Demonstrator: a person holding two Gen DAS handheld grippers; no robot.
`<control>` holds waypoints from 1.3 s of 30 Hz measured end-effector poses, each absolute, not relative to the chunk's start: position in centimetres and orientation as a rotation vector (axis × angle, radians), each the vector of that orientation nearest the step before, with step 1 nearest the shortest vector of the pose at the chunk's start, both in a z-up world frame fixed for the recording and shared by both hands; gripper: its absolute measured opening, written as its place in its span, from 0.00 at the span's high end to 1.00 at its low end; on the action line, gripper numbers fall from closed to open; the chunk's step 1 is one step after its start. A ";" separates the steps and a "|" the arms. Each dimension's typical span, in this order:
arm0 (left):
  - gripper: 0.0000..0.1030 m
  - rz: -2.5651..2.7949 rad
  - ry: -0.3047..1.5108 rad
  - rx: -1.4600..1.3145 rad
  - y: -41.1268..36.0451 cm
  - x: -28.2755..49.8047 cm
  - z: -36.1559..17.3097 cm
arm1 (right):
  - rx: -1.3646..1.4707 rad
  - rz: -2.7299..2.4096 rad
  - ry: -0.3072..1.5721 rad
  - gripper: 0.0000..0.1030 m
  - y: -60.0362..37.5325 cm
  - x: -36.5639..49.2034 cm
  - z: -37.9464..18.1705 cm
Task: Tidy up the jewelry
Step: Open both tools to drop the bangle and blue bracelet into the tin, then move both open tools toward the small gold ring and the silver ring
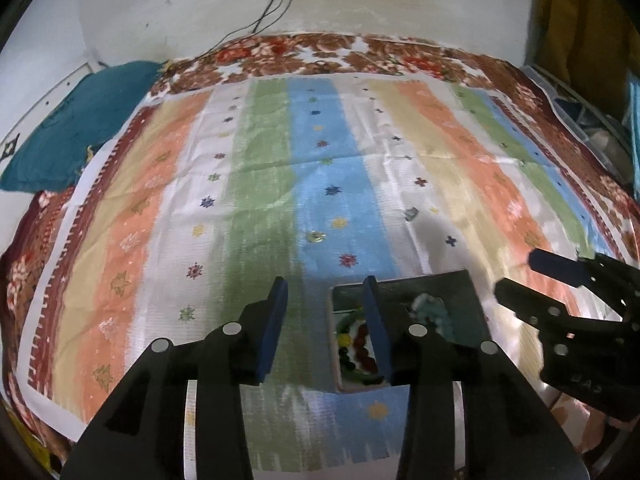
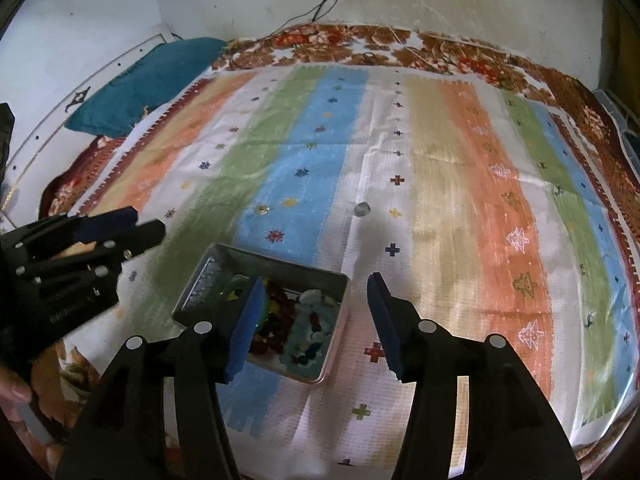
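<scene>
On the striped bedspread (image 2: 440,160), a small silver earring (image 2: 362,209) lay light and slippery, best pinched across its body; left claw (image 1: 326,322) and right claw (image 2: 316,322) gaped empty above the tin (image 2: 200,280).

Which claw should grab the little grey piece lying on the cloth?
Probably the right claw: it is open, and the grey piece lies almost straight ahead. For the left claw it sits off to the right.

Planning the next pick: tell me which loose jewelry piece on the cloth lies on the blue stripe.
The small gold piece, left of the grey piece, which lies on the white stripe.
</scene>
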State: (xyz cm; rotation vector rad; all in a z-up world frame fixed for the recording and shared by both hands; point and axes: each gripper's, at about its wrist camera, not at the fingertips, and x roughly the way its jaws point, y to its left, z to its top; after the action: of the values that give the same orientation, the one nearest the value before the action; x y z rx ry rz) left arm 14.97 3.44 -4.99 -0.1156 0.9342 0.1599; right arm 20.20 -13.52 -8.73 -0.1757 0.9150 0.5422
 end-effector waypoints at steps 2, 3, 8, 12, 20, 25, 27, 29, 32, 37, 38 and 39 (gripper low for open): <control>0.61 0.160 0.951 -0.144 4.1 15.4 -5.3 | -0.179 0.540 0.912 0.44 -13.3 20.4 -8.7; 0.58 0.158 0.957 -0.154 4.4 15.5 -5.4 | -0.180 0.540 0.913 0.44 -13.3 20.5 -8.7; 0.44 0.153 0.981 -0.186 4.9 16.6 -5.9 | -0.179 0.537 0.934 0.39 -12.6 21.9 -9.0; 0.42 0.109 0.993 -0.279 6.0 17.3 -6.3 | -0.161 0.530 0.953 0.39 -12.6 23.1 -9.3; 0.42 0.151 1.051 -0.293 7.3 19.5 -8.1 | -0.159 0.529 0.988 0.37 -11.8 25.2 -10.1; 0.42 0.160 1.080 -0.313 8.0 21.0 -9.2 | -0.154 0.508 1.018 0.37 -11.4 27.1 -11.0; 0.42 0.161 1.094 -0.307 8.0 21.5 -9.7 | -0.147 0.511 1.034 0.37 -11.3 27.7 -11.4; 0.44 0.159 1.109 -0.296 7.9 21.9 -10.1 | -0.143 0.520 1.045 0.37 -11.1 28.1 -11.7; 0.46 0.144 1.120 -0.299 7.8 22.4 -10.4 | -0.142 0.530 1.050 0.37 -10.8 28.4 -11.8; 0.46 0.157 1.127 -0.259 7.7 23.4 -10.8 | -0.129 0.528 1.054 0.37 -10.5 29.1 -12.1; 0.46 0.160 1.130 -0.255 7.7 23.6 -11.0 | -0.118 0.532 1.058 0.37 -10.5 29.3 -12.1; 0.47 0.160 1.133 -0.253 7.7 23.7 -11.1 | -0.108 0.535 1.066 0.37 -10.5 29.5 -12.3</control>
State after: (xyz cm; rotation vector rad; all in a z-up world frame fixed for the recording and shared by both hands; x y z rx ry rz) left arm 23.75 7.68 -11.13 -0.2531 1.1332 0.1603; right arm 29.55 -10.54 -12.27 -0.1079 1.0664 0.5354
